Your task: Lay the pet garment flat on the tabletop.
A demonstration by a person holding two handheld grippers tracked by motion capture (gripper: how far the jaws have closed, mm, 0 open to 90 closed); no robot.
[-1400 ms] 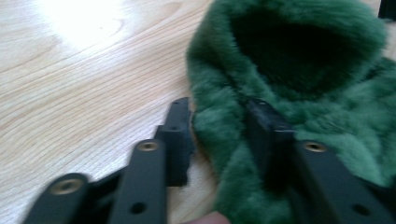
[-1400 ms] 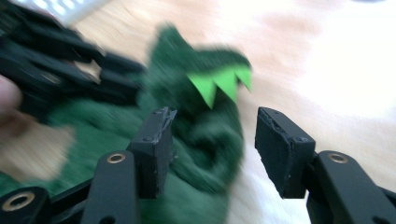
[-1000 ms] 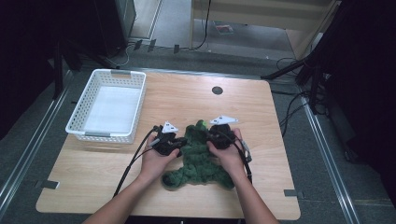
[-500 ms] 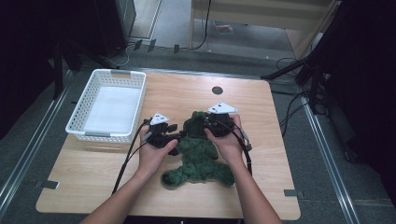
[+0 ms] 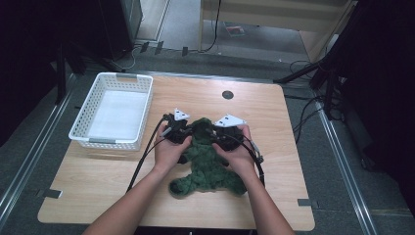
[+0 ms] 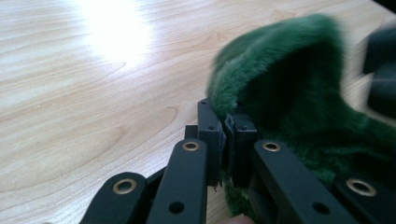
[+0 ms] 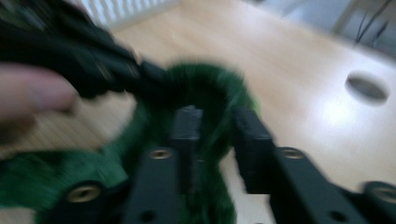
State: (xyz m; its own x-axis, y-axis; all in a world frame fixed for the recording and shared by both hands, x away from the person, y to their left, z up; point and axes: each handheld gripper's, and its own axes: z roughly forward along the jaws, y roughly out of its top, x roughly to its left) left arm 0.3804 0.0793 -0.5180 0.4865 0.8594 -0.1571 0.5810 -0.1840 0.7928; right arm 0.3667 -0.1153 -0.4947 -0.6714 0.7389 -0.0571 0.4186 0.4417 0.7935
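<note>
Green plush fabric (image 5: 205, 164) lies on the wooden table (image 5: 303, 161), its long axis running from the near edge toward the far edge, slightly to the right of the table's middle. Its near end spreads in two lobes close to the near edge; its far end is bunched up between the two hands.

The left gripper (image 5: 178, 131) holds the far-left part of the fabric. In the left gripper view its jaws stand nearly closed with a fold of the green pile (image 6: 280, 88) pinched between them, and the rest of the fabric rises to the right of the jaws. The right gripper (image 5: 221, 133) sits at the far-right part, just beside the left one, with only a narrow hump of fabric between them. The right gripper view is blurred; its jaws stand narrowly apart with green fabric (image 7: 205, 93) around and between them, but I cannot tell whether they have closed on it.

What counts most for the coming move is that both grippers sit at the same far end of the fabric, so the free length trails toward the person. A white basket (image 5: 115, 110) stands at the far-left corner of the table, well apart from the fabric and nearer to the left gripper. Beyond the fabric, a round hole (image 5: 227, 94) sits near the far edge.
</note>
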